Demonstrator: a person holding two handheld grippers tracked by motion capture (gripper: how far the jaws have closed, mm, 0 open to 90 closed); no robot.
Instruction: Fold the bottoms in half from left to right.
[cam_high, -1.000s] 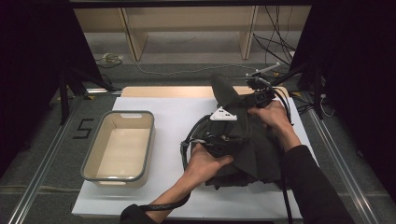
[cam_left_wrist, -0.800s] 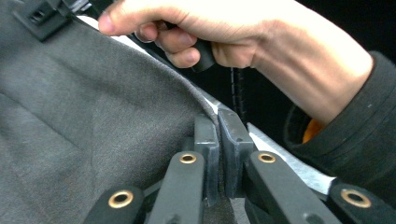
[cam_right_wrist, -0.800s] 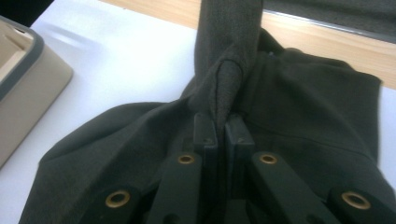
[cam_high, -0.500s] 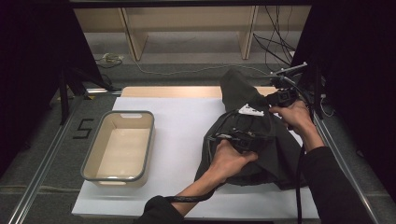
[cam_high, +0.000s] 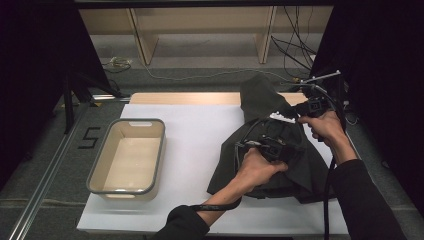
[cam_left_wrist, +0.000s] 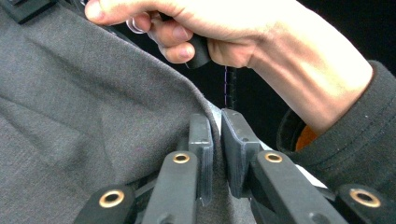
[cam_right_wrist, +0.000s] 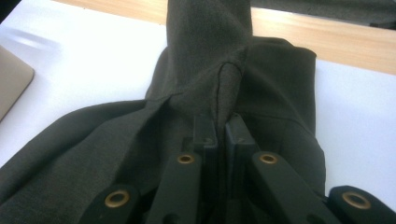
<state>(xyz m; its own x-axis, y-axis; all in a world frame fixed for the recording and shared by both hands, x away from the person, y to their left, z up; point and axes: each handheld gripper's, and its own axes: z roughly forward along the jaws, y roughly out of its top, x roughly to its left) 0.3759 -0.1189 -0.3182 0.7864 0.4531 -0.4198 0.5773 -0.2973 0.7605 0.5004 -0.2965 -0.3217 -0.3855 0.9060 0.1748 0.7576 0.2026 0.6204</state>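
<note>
Nearest the person, on the right half of the white tabletop (cam_high: 200, 145), lies a dark grey garment (cam_high: 295, 170), part heaped flat and part lifted into a peak toward the far edge. It looks soft, limp and light, so it will sag and fold wherever it is not held; seams and hems give the surest hold. The left tool (cam_left_wrist: 217, 140), low over the heap with the hand curled over it, has fabric at the garment's edge between narrow jaws that have just been easing apart. Farther off, the right tool (cam_right_wrist: 223, 133) is raised at the far right, clamped on a seam fold. A beige tub (cam_high: 127, 156) sits well apart at the left.
</note>
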